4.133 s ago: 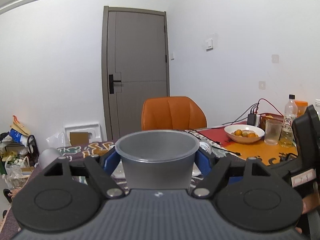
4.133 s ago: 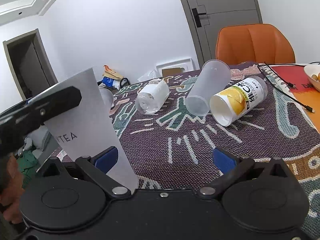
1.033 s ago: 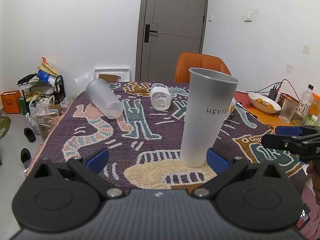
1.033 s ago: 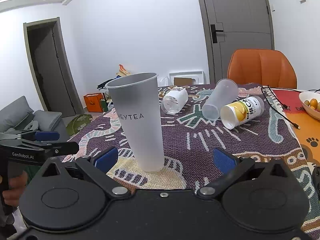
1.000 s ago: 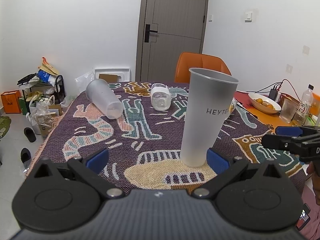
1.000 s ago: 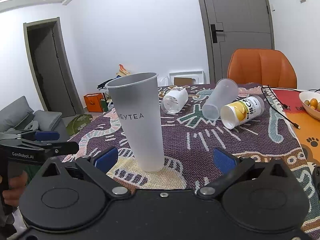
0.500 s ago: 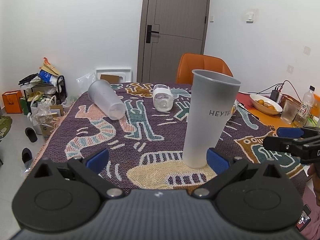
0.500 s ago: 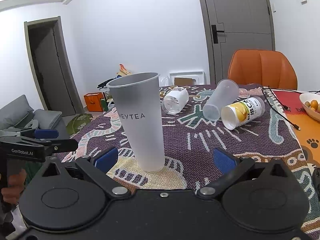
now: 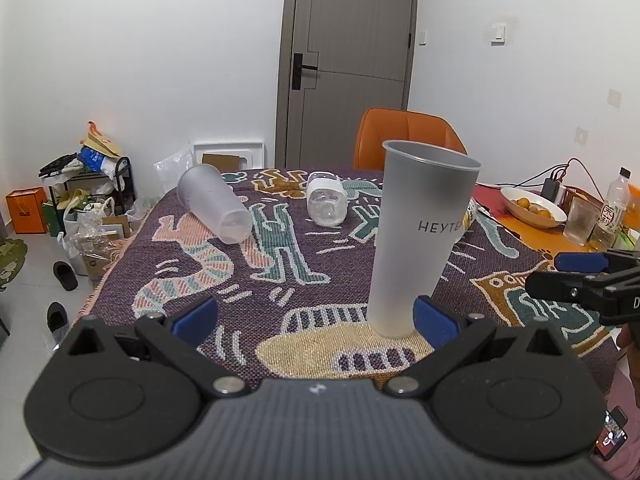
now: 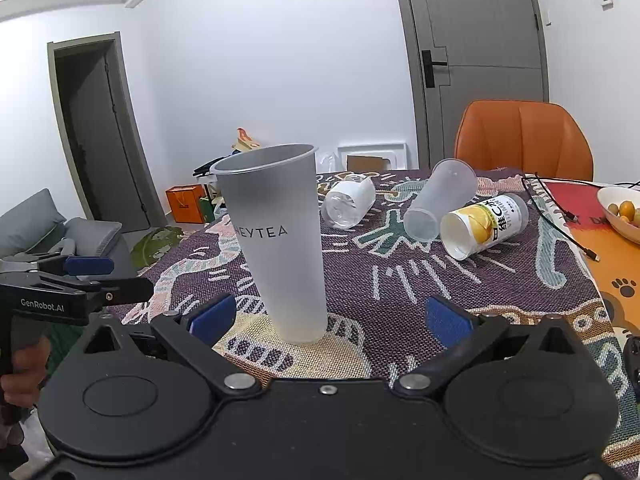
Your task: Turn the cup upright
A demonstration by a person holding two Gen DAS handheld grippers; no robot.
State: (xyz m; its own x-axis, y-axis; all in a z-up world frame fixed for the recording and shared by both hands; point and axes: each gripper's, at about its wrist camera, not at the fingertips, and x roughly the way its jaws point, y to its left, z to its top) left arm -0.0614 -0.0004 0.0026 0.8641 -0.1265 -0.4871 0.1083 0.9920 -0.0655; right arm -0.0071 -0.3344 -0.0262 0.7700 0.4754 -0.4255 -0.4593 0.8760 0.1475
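Note:
A frosted grey HEYTEA cup [image 9: 420, 236] stands upright on the patterned tablecloth [image 9: 280, 272]; it also shows in the right wrist view [image 10: 280, 240]. My left gripper [image 9: 316, 318] is open and empty, with the cup's base just inside its right finger. My right gripper [image 10: 328, 316] is open and empty, with the cup between its fingers, nearer the left one. Each gripper shows in the other's view, the right one [image 9: 580, 276] and the left one [image 10: 80, 280], both set back from the cup.
A frosted cup [image 9: 214, 208], a small clear cup [image 9: 324, 202], another frosted cup [image 10: 440, 200] and a yellow-labelled cup [image 10: 484, 226] lie on their sides. An orange chair [image 10: 524, 140] stands behind the table. A fruit bowl [image 9: 532, 206], glass and bottle sit at right.
Four seconds ago my left gripper held the cup in the air. Now the cup stands free on the cloth. In the last second both grippers have drawn back slightly.

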